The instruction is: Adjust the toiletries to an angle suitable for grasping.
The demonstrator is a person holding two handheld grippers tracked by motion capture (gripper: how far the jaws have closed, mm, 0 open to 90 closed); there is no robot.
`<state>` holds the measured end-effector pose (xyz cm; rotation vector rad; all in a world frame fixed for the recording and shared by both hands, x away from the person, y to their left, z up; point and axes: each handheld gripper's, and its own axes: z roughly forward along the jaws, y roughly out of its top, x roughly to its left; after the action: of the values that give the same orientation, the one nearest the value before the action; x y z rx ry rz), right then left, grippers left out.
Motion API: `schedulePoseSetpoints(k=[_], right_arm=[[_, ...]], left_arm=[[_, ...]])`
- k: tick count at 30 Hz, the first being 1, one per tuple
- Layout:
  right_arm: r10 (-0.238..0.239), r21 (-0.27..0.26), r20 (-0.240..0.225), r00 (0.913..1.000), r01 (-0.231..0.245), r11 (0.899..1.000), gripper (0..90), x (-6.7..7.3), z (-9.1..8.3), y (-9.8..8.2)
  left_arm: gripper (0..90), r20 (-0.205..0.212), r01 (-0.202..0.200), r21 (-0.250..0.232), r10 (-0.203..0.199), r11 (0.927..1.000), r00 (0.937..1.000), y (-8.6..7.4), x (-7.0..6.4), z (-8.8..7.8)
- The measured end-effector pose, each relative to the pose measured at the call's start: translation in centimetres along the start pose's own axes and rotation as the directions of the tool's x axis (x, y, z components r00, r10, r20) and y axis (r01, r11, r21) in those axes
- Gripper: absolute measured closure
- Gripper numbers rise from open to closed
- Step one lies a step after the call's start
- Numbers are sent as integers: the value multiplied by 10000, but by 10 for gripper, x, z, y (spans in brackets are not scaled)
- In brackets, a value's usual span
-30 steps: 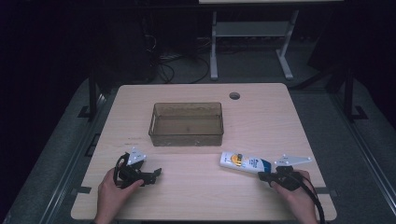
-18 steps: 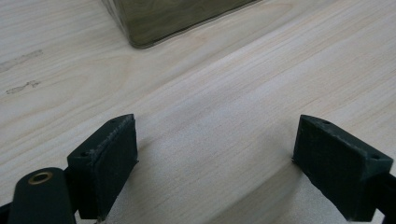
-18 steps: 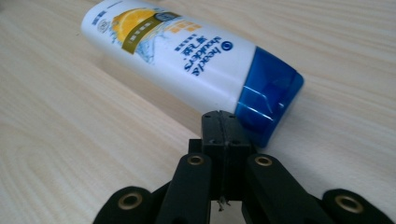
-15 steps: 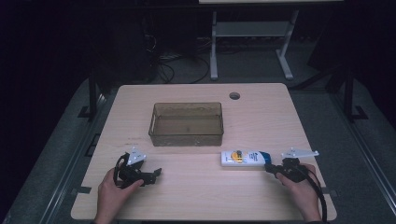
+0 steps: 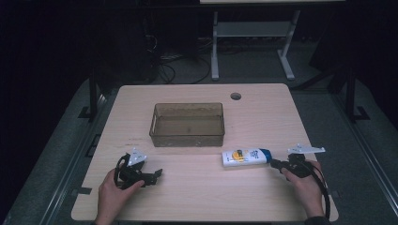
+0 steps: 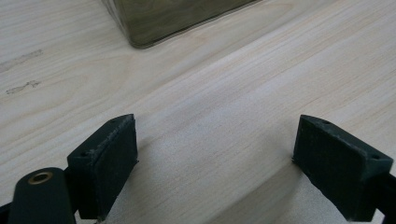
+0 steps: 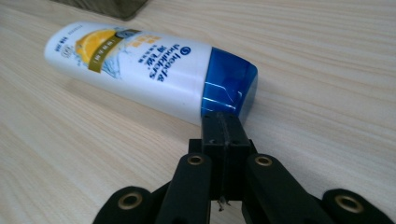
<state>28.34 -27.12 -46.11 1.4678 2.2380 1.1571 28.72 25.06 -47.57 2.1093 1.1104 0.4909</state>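
Note:
A white shampoo bottle point(image 5: 244, 157) with a blue cap lies on its side on the wooden table, right of centre. My right gripper point(image 5: 274, 163) is shut with nothing between its jaws. Its closed tips sit right at the end of the blue cap. In the right gripper view the bottle point(image 7: 140, 65) stretches away to the upper left from the right gripper point(image 7: 223, 120). My left gripper point(image 5: 157, 174) rests near the front left of the table, open and holding nothing. In the left gripper view, bare wood lies across the wide gap of the left gripper point(image 6: 215, 163).
A clear brownish rectangular bin point(image 5: 187, 107) stands in the middle of the table, just beyond the bottle; its corner point(image 6: 154, 23) shows ahead of the left gripper. A cable hole point(image 5: 235, 96) is at the far side. Dark floor and desk legs lie beyond.
My right hand has drawn the shut gripper to the right, uncovering the bottle's blue cap. The bottle and the left hand have stayed put.

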Motion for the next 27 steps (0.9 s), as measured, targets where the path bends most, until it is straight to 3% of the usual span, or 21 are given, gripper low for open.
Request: schedulePoseSetpoints(k=[14,27], right_arm=[[-133,-319,-511,9986,117,9994,900,17,-1,16],[-495,-511,-1072,9930,442,9977,900,36,19,40]], left_arm=[[124,-2,-7,5,7,10000,10000,0,0,0],[124,1,-23,31,23,10000,10000,0,0,0]])
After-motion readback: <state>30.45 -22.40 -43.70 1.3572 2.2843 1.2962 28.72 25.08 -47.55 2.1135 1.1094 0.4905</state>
